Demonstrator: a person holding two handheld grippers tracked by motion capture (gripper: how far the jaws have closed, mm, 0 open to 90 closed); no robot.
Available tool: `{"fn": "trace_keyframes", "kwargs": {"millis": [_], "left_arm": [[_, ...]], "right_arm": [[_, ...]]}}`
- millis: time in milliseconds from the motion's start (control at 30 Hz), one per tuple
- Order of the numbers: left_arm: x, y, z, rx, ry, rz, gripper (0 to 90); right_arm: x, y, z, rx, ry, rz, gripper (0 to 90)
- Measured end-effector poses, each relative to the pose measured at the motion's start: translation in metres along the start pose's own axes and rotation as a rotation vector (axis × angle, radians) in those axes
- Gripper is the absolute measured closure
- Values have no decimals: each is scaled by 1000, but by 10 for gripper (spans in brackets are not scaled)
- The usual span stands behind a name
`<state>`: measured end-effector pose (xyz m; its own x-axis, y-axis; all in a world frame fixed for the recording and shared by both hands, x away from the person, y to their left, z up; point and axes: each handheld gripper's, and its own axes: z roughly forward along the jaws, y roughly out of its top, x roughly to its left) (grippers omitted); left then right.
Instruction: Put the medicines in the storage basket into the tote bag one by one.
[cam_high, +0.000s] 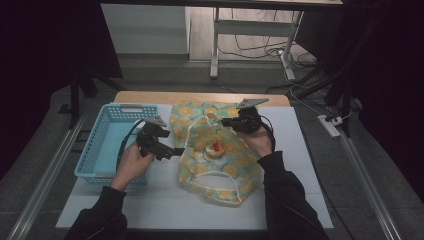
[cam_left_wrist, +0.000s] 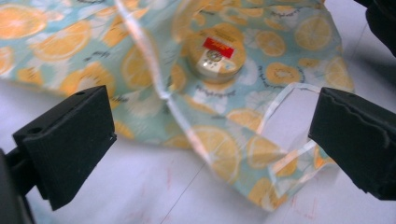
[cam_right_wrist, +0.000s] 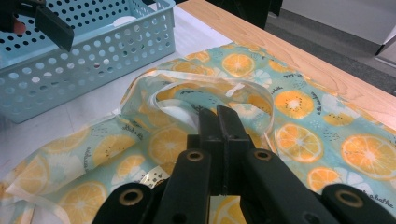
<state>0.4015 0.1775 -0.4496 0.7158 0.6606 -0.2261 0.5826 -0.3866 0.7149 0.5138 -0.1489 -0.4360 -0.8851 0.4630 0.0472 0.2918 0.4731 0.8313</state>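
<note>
Fabric printed with orange slices on a pale turquoise ground makes up the soft bag (cam_high: 220, 160) lying flat near the middle of the white-covered worktop (cam_high: 165, 200). Its surface is crumpled and loosely folded, with small dark lettering scattered among the fruit, and pale, translucent strap handles (cam_left_wrist: 289, 121) loop out from its edge. A small round tin with a red label on its lid (cam_left_wrist: 215, 55) sits on the cloth near the middle of the bag. The far strip of the worktop is bare light wood (cam_right_wrist: 299, 60).

The left tongs (cam_high: 176, 151) hover just beside the bag's left edge, with the two black jaws spread wide apart and nothing between them; in the left gripper view the cloth and the tin lie beyond the gap. The right tongs (cam_high: 225, 121) are over the bag's far part, and in the right gripper view their jaws stand pressed together. The tips lie right by a pale strap that arches over the cloth, but whether any strap or fabric is pinched between them I cannot tell.

A light blue perforated plastic basket (cam_high: 107, 145) stands at the left of the worktop, just beside the bag. The person's dark sleeves (cam_high: 292, 200) come in from the near edge.
</note>
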Motion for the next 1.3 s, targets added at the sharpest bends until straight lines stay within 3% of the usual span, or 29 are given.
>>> {"fn": "trace_keyframes", "kwargs": {"millis": [433,667,833,1033,1300], "left_arm": [[22,-24,-33,-5,104,-79,0],[30,-33,-41,21,213,-115,0],[36,-41,-44,47,284,-92,0],[49,-52,-41,95,336,-117,0],[67,-58,-37,169,347,-161,0]], "right_arm": [[3,1,2,13,13,1,900],[3,1,2,13,12,0,900],[2,0,2,12,10,-1,900],[4,1,1,12,8,-5,900],[2,0,0,11,5,-1,900]]}}
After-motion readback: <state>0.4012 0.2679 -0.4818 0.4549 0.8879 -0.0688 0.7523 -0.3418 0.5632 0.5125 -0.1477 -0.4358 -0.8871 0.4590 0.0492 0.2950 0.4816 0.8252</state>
